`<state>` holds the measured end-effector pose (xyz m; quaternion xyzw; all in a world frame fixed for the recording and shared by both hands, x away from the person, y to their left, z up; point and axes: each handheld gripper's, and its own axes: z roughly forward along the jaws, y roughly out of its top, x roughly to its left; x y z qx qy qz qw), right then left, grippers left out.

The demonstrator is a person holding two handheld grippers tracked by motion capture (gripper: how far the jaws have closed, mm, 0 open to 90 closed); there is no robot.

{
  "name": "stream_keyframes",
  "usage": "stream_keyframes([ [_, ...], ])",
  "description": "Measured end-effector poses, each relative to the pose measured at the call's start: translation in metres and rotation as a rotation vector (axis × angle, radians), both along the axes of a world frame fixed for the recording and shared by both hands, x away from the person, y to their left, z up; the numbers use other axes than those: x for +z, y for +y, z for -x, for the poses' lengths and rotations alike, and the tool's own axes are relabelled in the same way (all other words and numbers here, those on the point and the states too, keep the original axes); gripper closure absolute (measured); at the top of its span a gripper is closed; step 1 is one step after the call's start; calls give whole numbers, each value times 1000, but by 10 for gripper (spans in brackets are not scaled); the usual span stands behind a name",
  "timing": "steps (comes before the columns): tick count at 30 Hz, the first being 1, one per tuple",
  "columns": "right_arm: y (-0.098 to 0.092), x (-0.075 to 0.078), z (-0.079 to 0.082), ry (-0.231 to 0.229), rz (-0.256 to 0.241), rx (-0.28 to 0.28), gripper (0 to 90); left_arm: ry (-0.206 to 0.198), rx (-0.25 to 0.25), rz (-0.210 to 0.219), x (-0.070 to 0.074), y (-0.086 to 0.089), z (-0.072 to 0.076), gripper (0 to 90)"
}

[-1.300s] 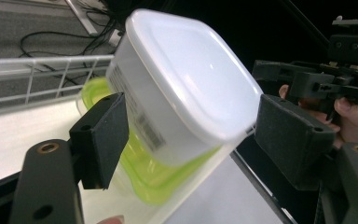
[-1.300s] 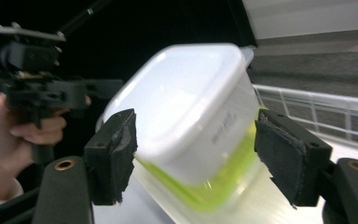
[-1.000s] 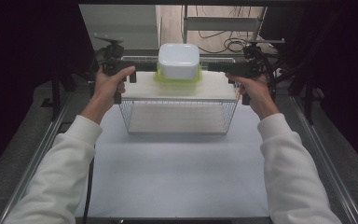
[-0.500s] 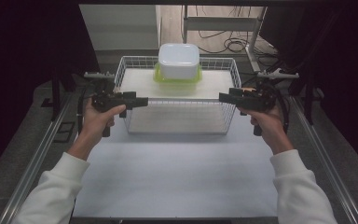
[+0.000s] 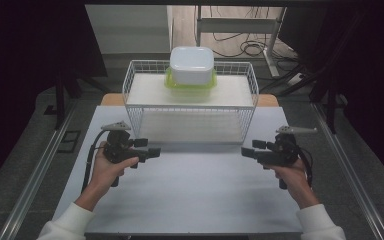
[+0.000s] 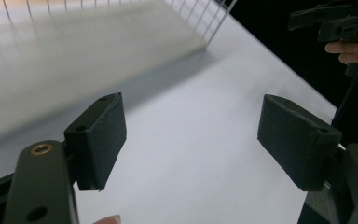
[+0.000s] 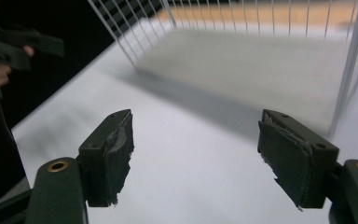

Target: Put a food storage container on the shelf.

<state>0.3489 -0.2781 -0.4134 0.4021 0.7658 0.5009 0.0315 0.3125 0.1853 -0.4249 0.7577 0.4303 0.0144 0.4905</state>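
Left hand-held gripper (image 5: pixel 152 151) sits lower left of the high view, held in the person's left hand (image 5: pixel 109 167), jaws pointing toward frame centre. In the left gripper view (image 6: pixel 191 140) its two black jaws stand wide apart, nothing between them, just white surface (image 6: pixel 200 154) below. Right hand-held gripper (image 5: pixel 246 152) sits lower right of the high view, held in the right hand (image 5: pixel 291 175), jaws pointing toward centre, facing the left one. In the right gripper view (image 7: pixel 193 154) the jaws are also spread wide, empty; pad edges look frayed.

Both grippers hover over the white surface (image 5: pixel 195 200), well apart from each other, each near a front corner of the wire basket (image 5: pixel 190 107) but not touching it. The basket stands at upper centre of the high view, on the far part of the surface. A white board (image 5: pixel 145 92) lies across inside the basket. On the board, toward the back, sits a white box (image 5: pixel 192 64) on a yellow-green lid (image 5: pixel 169 83); looks like the box is upside down, can't be sure.

The basket's corner wires show at the top of the left gripper view (image 6: pixel 205 23) and across the top of the right gripper view (image 7: pixel 354 56). The other gripper shows upper right in the left gripper view (image 6: pixel 340 18) and upper left in the right gripper view (image 7: pixel 14 46), blurred.
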Motion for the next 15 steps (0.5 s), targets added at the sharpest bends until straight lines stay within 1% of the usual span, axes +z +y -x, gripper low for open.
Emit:
stream_keyframes([
  [2, -2, -14, 6, 26, 15, -2, 262, 19, 6, -5, -10, 0, 3, 233],
  [3, -2, -14, 6, 26, 15, -2, 262, 19, 6, -5, -10, 0, 3, 233],
  [5, -4, -27, 11, 46, 26, -4, 261, 31, 16, -10, -19, 0, 7, 233],
  [6, -4, -32, 12, 56, 42, -3, 258, 37, 27, -16, -27, 1, 9, 234],
  [7, -4, -38, 14, 65, 72, -4, 254, 43, 31, -18, -30, 0, 10, 239],
  [8, -3, -43, 15, 69, 94, 1, 251, 74, 20, -52, -41, -2, 11, 234],
  [9, -3, -43, 15, 69, 94, 1, 251, 74, 20, -52, -41, -2, 11, 233],
  [10, -1, -49, 16, 80, 116, 10, 248, 77, 26, -98, -50, -3, 13, 234],
  [11, -1, -49, 16, 80, 116, 10, 248, 77, 26, -98, -50, -3, 13, 235],
  [12, 1, -53, 17, 87, 130, 14, 247, 82, 26, -114, -53, -3, 13, 234],
  [13, 2, -55, 17, 91, 135, 17, 247, 78, 26, -144, -56, -4, 13, 234],
  [15, 2, -57, 16, 91, 138, 18, 247, 75, 28, -153, -56, -5, 13, 234],
])
